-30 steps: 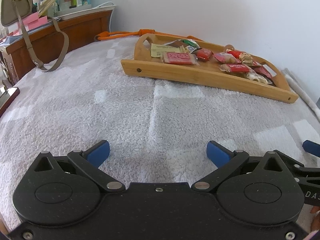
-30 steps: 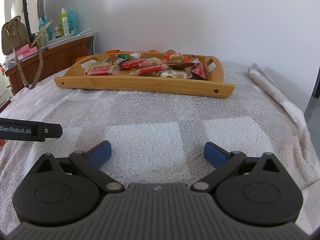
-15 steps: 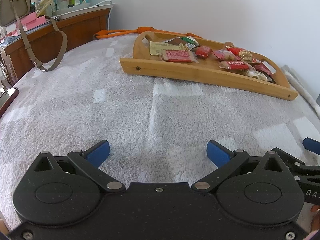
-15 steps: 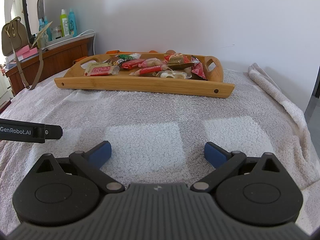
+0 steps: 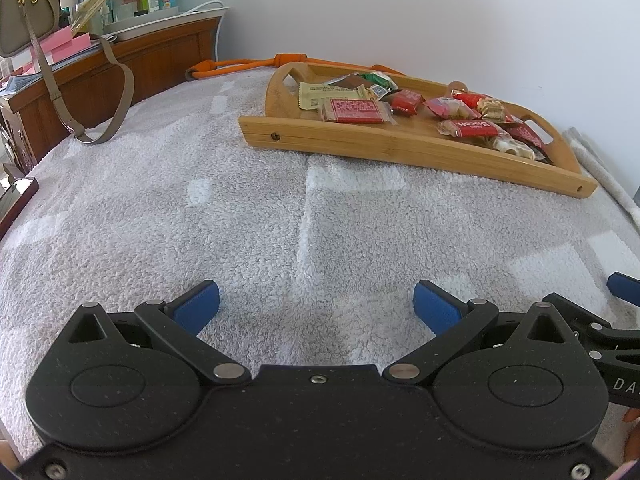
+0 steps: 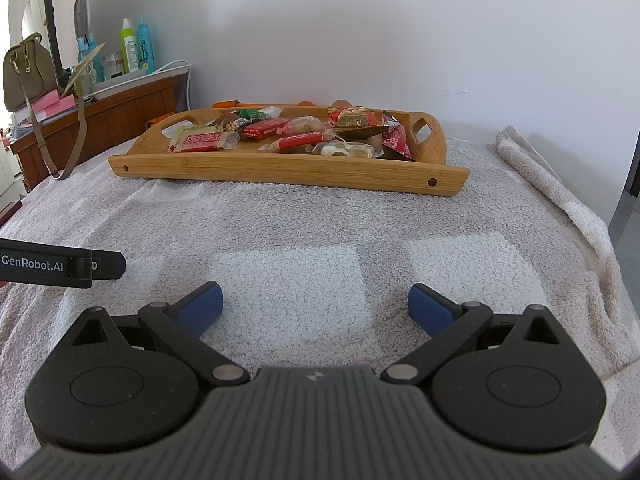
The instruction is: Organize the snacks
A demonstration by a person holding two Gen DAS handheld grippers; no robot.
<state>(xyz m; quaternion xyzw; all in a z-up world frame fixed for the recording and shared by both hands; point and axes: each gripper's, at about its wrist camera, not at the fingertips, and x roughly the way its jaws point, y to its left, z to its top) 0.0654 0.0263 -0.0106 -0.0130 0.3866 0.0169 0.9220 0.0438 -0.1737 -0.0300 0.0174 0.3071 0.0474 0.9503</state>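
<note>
Snacks sit piled in the wooden tray on the towel; we hold left gripper and right gripper spread wide, empty, well short of it.

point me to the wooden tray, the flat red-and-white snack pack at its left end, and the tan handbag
wooden tray [image 6: 280,170]: right wrist view, on its front wall.
red-and-white snack pack [image 5: 354,111]: left wrist view, middle of its printed face.
tan handbag [image 5: 26,8]: left wrist view, on the bag body, top left.
</note>
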